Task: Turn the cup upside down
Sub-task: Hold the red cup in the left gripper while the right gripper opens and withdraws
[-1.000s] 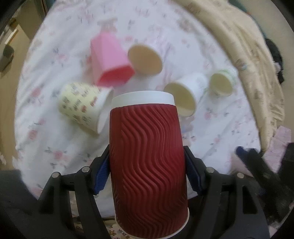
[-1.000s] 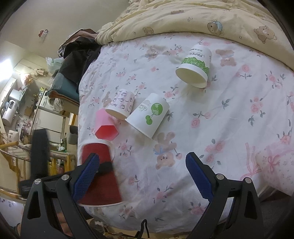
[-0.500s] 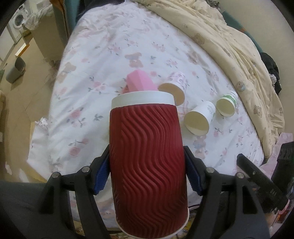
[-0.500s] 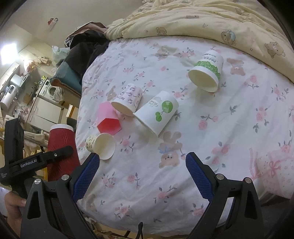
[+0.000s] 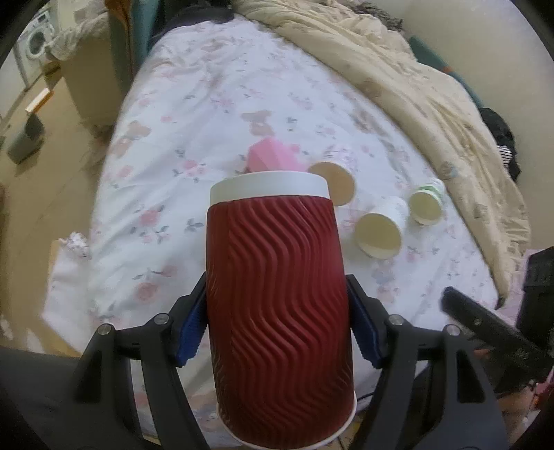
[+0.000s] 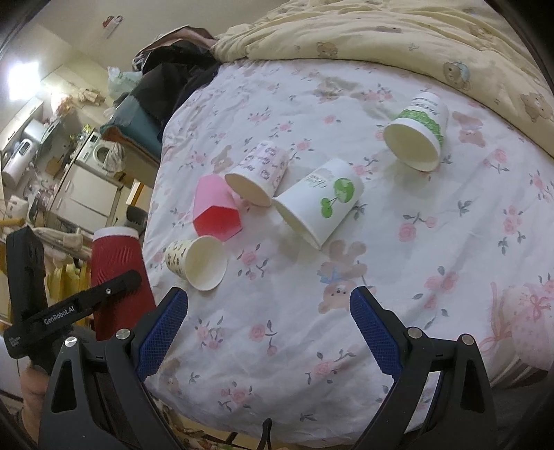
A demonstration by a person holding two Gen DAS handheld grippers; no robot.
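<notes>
My left gripper [image 5: 277,329] is shut on a dark red ribbed paper cup [image 5: 277,297] with a white base band. It holds the cup in the air off the near edge of the bed, wide rim toward the camera, narrow end away. The same cup [image 6: 116,273] and the left gripper's black body show at the left of the right wrist view. My right gripper [image 6: 268,332] is open and empty above the bed's front edge.
On the floral bedsheet [image 6: 398,284] several cups lie on their sides: a pink faceted cup [image 6: 214,211], a small yellow-patterned cup [image 6: 195,261], a pink-printed cup [image 6: 258,174], a white cup with a green tree [image 6: 320,204] and a green-banded cup [image 6: 417,129]. A beige quilt [image 6: 398,31] lies behind.
My left gripper has lifted the red cup up and back from the sheet, off the bed's edge. The yellow-patterned cup now shows behind it in the right wrist view. The right gripper stays open.
</notes>
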